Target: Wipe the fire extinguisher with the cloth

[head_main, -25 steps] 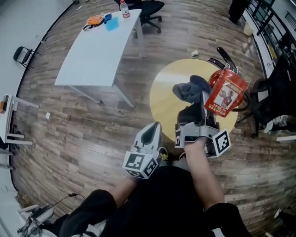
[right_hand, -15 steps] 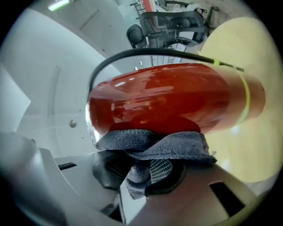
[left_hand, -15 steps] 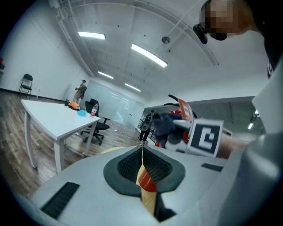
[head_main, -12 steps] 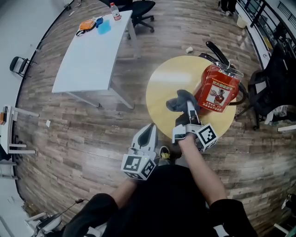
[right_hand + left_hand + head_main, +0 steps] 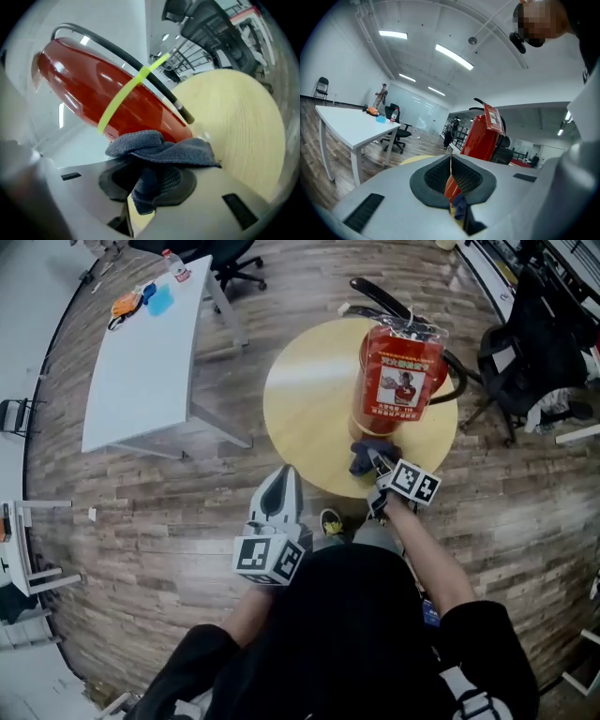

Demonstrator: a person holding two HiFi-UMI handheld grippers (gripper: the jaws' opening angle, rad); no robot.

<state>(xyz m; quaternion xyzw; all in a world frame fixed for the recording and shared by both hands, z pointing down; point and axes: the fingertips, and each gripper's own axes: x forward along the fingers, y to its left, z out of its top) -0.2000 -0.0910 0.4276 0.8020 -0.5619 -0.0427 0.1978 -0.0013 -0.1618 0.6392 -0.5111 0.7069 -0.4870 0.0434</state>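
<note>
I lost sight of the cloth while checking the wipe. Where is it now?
In the head view, the cloth is clamped in the right gripper, against the base of the fire extinguisher on the round table.

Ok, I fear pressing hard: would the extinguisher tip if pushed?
Probably not: the extinguisher looks metal and heavy, standing upright. The cloth in the right gripper meets it low, so it would likelier slide than tip.

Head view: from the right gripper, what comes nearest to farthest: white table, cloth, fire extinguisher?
1. Cloth, clamped in the right gripper.
2. Fire extinguisher, just beyond, standing on the round table.
3. White table, far off to the left.
</note>
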